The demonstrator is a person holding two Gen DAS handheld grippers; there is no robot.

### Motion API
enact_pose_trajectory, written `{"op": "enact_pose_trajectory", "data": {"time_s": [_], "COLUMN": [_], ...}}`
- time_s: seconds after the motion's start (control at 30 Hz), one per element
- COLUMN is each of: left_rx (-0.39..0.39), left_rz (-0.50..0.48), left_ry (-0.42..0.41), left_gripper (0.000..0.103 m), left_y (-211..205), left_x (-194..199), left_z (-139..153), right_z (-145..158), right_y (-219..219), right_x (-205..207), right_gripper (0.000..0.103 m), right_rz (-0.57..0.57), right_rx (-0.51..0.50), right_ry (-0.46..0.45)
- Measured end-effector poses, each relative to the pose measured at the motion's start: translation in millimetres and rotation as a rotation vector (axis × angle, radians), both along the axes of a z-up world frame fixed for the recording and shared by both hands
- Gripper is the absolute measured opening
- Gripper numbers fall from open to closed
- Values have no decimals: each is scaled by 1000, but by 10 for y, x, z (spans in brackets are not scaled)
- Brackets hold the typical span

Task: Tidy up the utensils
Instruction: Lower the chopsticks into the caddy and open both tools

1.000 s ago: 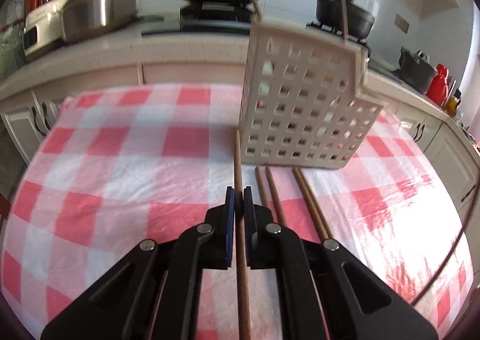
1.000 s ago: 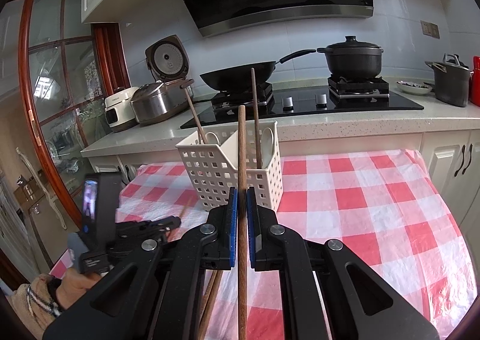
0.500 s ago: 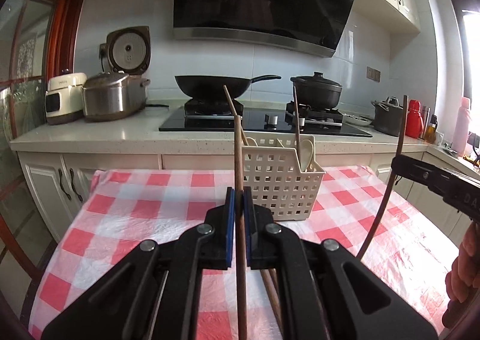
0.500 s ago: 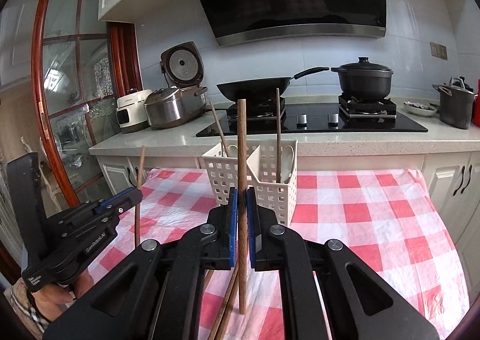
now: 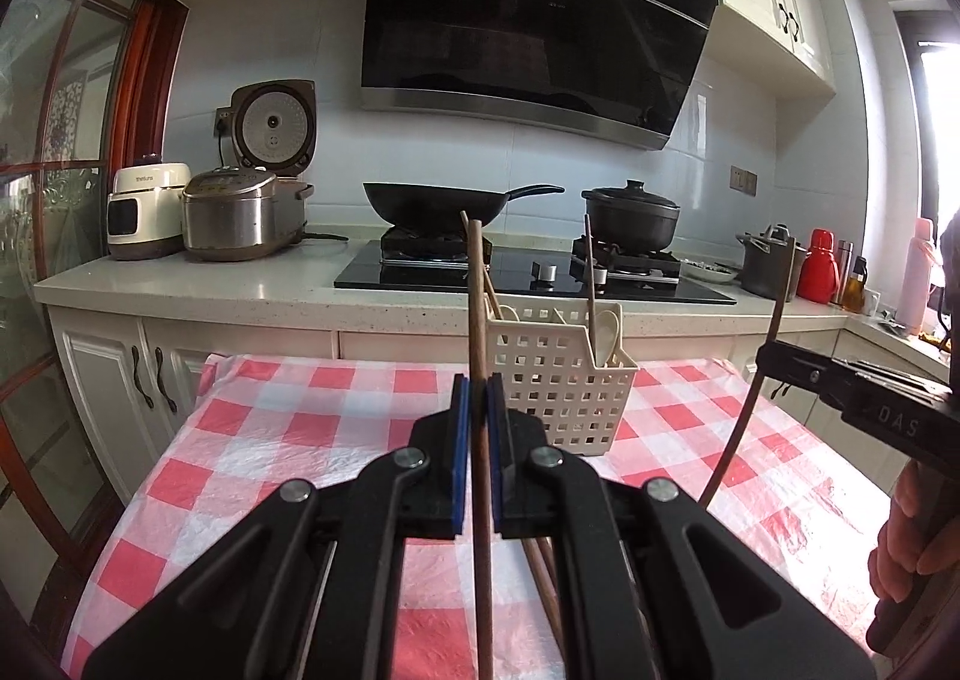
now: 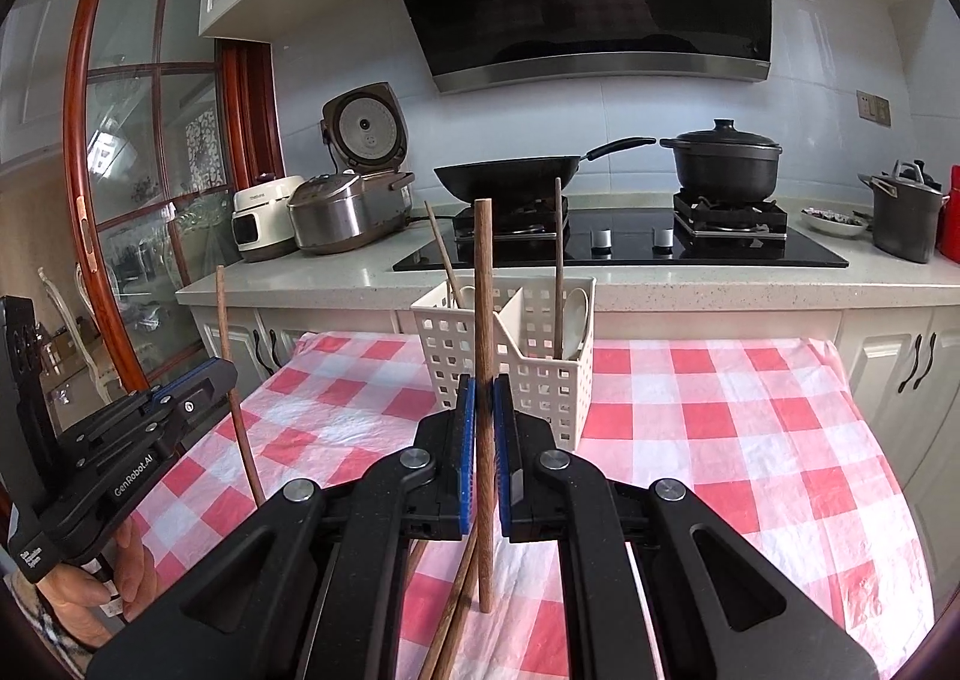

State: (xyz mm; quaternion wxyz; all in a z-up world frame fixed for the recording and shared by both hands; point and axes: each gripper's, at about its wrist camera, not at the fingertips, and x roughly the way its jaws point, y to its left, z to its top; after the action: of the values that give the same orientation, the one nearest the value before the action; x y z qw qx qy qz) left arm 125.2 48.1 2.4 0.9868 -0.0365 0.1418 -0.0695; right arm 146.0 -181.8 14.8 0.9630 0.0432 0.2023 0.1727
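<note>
My left gripper [image 5: 474, 404] is shut on a brown wooden chopstick [image 5: 476, 290], held upright above the red-checked tablecloth [image 5: 336, 428]. My right gripper [image 6: 483, 410] is shut on a second chopstick [image 6: 483, 272], also upright, its lower tip close to the cloth. A white slotted basket [image 5: 558, 386] [image 6: 540, 374] stands beyond both, holding two chopsticks and a white spoon [image 6: 576, 314]. Loose chopsticks [image 6: 456, 614] lie on the cloth under the grippers. The right wrist view shows the left gripper [image 6: 198, 386] at left. In the left wrist view the right one [image 5: 780, 362] is at right.
Behind the table runs a counter [image 5: 240, 284] with a hob, a black wok [image 5: 438, 203], a black pot [image 5: 630, 215] and rice cookers [image 5: 240, 212]. White cupboards [image 6: 900, 356] stand below it. A glass door [image 6: 132, 200] is at the left. A person's hand [image 5: 912, 560] holds the right tool.
The left gripper has risen and tipped up from looking down at the cloth, lifting its chopstick upright. The right gripper rose slightly, still holding its chopstick.
</note>
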Motion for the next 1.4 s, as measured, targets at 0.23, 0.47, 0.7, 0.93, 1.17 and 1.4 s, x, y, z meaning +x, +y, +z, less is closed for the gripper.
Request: {"op": "enact_pose_trajectory", "data": {"time_s": [0.23, 0.47, 0.7, 0.93, 1.17, 1.4], "left_rx": [5, 8, 11, 12, 5, -33], "left_rz": [-3, -5, -42, -96, -130, -99], "left_ry": [-22, -45, -47, -104, -173, -180], "left_gripper": [6, 6, 6, 6, 6, 6], "left_y": [-19, -31, -100, -204, -315, -355], "left_x": [5, 36, 213, 569, 1100, 1778], "left_z": [29, 81, 215, 695, 1393, 1729], "right_z": [5, 23, 109, 408, 866, 1074], "right_y": [3, 13, 31, -40, -106, -49], "right_x": [9, 23, 182, 530, 1028, 1540], "right_gripper": [7, 7, 7, 7, 7, 7], "right_rz": [2, 3, 0, -23, -18, -19], "right_rx": [-7, -13, -36, -39, -26, -53], "right_ry": [-5, -11, -33, -87, -132, -135]}}
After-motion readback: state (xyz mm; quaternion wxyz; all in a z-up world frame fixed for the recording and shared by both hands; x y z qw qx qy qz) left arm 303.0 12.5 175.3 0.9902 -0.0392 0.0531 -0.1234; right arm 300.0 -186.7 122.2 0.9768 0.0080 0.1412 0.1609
